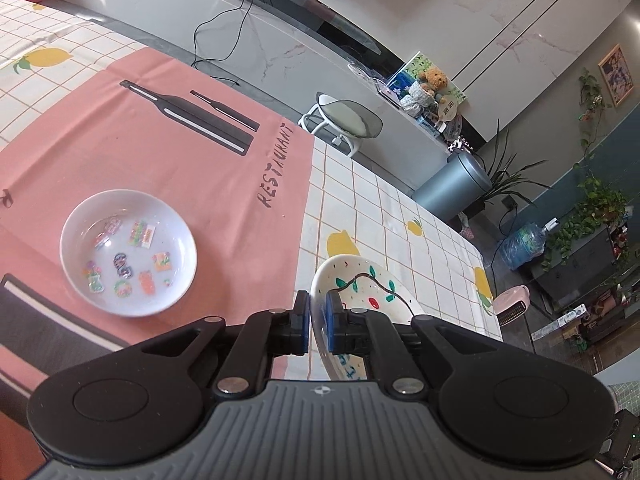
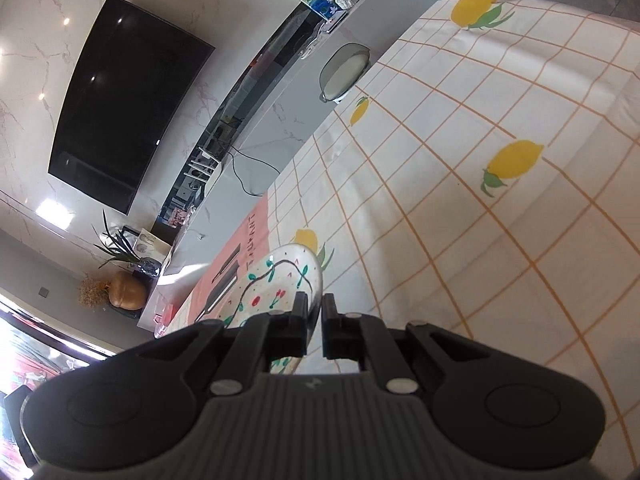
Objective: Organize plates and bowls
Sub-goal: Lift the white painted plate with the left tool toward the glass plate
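Where the left wrist view looks along the left tongs (image 1: pixel 317 322), their blue pads are seen clenched on the near rim of a painted plate (image 1: pixel 364 292), which is gripped on edge between them and extends ahead and to the right of the tips. A white bowl (image 1: pixel 128 252) with small coloured pieces inside is shown left of the tongs, well apart from them, resting on a pink mat (image 1: pixel 160 152). The mat is laid on a lemon-print cloth (image 1: pixel 400 216), seen ahead and to the right.

In the right wrist view, the right tongs (image 2: pixel 316 320) are seen clenched on the rim of the same plate (image 2: pixel 276 284); its painted face spreads ahead and to the left of the tips. The cloth (image 2: pixel 460 200) fills the area ahead and to the right, and the mat (image 2: pixel 240 252) is partly seen beyond the plate.
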`<state>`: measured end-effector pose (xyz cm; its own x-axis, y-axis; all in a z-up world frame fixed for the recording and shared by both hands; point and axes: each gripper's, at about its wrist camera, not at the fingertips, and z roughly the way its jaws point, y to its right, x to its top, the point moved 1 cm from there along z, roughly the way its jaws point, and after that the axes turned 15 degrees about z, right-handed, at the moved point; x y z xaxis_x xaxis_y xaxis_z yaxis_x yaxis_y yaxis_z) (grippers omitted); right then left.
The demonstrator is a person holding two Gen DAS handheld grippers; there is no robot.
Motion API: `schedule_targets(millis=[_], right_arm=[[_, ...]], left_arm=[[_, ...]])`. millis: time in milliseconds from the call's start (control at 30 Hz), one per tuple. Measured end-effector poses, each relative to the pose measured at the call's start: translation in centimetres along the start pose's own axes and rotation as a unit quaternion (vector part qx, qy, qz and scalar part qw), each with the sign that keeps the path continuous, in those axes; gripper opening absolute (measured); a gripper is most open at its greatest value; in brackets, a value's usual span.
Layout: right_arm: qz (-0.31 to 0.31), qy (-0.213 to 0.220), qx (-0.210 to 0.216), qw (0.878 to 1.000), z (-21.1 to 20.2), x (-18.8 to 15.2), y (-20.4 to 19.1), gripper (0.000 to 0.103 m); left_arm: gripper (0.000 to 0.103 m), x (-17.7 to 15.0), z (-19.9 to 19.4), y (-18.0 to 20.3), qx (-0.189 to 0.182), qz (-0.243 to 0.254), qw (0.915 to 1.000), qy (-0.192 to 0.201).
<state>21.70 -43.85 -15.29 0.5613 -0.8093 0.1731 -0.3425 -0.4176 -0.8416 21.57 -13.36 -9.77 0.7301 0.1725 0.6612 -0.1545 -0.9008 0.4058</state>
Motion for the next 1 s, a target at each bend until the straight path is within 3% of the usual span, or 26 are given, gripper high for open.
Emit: schedule_targets(millis=[433, 767, 1000], right_arm=[[0.014, -0.019, 0.01, 1.0, -4.4, -5.9, 1.3, 0.004], [-0.014, -0.016, 0.012, 1.0, -6.8, -10.4, 0.9, 0.004], [-0.034, -0.026, -0.023, 0.999, -6.8, -12.8, 0.8, 0.004]], left_arm=[[0.008, -3.9, -6.4, -1.3, -0.009, 0.017, 0.9998, 0.007], [0.009, -8.0, -9.3, -3.1, 0.007, 0.019, 0.9996, -0.019], [0.009, -9.6, -10.4, -4.1, 0.015, 0.024, 0.999, -0.033]])
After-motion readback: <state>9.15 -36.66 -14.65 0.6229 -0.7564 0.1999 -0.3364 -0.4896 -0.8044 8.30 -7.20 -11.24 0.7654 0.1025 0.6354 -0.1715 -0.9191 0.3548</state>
